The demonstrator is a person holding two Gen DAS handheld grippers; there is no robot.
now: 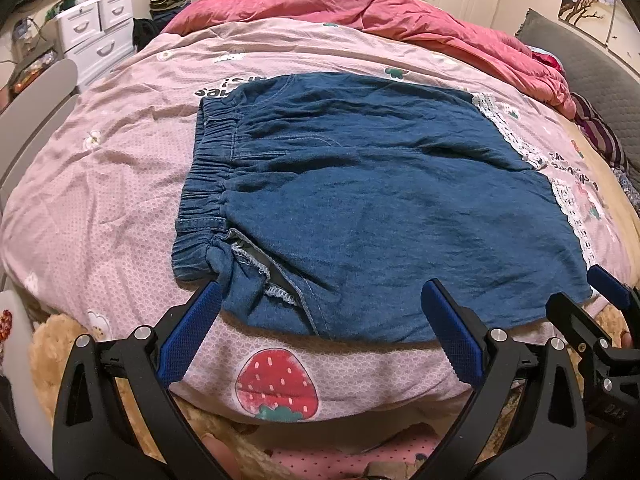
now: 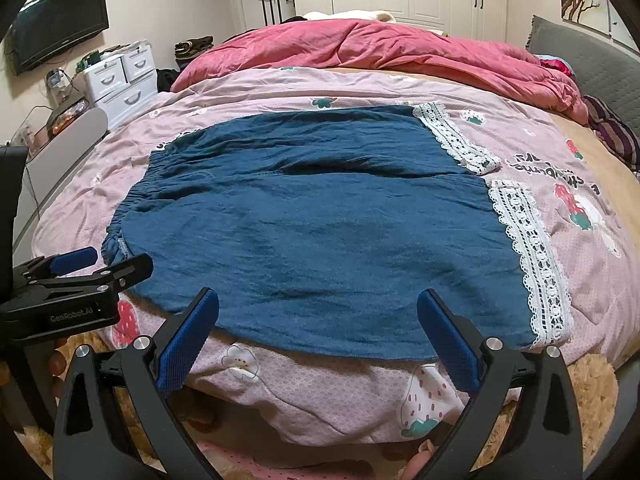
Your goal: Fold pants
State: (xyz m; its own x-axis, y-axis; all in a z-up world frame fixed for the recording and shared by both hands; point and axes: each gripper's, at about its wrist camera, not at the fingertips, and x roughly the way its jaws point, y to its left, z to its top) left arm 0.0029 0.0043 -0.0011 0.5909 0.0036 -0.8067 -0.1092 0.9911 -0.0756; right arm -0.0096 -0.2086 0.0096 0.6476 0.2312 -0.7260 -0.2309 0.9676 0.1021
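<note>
We hold the left tool [image 1: 320, 300] and right tool [image 2: 318, 308] spread wide, empty, at the bed's [image 2: 280, 392] near edge, just before the flat blue pants [image 2: 320, 220].

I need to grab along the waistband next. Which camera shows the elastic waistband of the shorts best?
The left wrist view: the gathered elastic waistband runs in full down the shorts' left edge, stitching clear. The right wrist view shows it only as a thin, foreshortened dark edge at far left.
</note>
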